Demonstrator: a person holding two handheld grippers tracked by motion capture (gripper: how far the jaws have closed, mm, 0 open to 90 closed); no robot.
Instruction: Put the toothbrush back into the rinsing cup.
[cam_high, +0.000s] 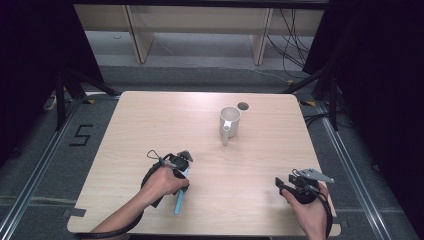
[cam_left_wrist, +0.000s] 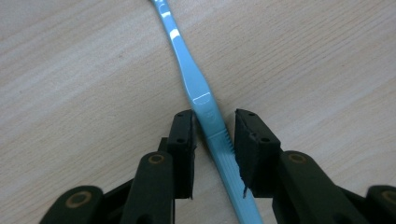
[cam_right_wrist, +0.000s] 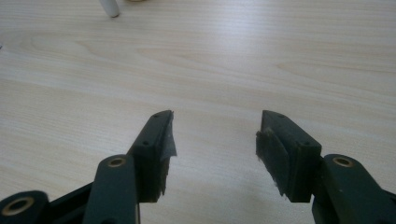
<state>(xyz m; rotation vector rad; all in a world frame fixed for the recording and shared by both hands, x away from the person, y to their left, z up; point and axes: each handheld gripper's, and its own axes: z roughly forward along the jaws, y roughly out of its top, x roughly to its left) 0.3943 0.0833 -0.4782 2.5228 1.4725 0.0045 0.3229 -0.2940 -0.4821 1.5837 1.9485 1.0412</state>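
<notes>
A light blue toothbrush (cam_high: 179, 200) lies flat on the wooden table (cam_high: 150, 120) at the front left, running toward the near edge. My left gripper (cam_high: 180, 171) is lowered over it. In the left gripper view the toothbrush handle (cam_left_wrist: 187, 60) runs between the two jaws of the left gripper (cam_left_wrist: 214, 116), with a thin gap on each side, so the gripper is open. My right gripper (cam_high: 280, 184) rests near the front right corner. It stands wide open (cam_right_wrist: 215, 116) over bare wood, holding nothing.
A white mug (cam_high: 230, 121) stands upright past the table's middle, its handle pointing toward me; the handle tip (cam_right_wrist: 108, 7) reaches the right gripper view's top edge. A small round hole (cam_high: 243, 106) sits behind the mug. Bare wood lies between the grippers.
</notes>
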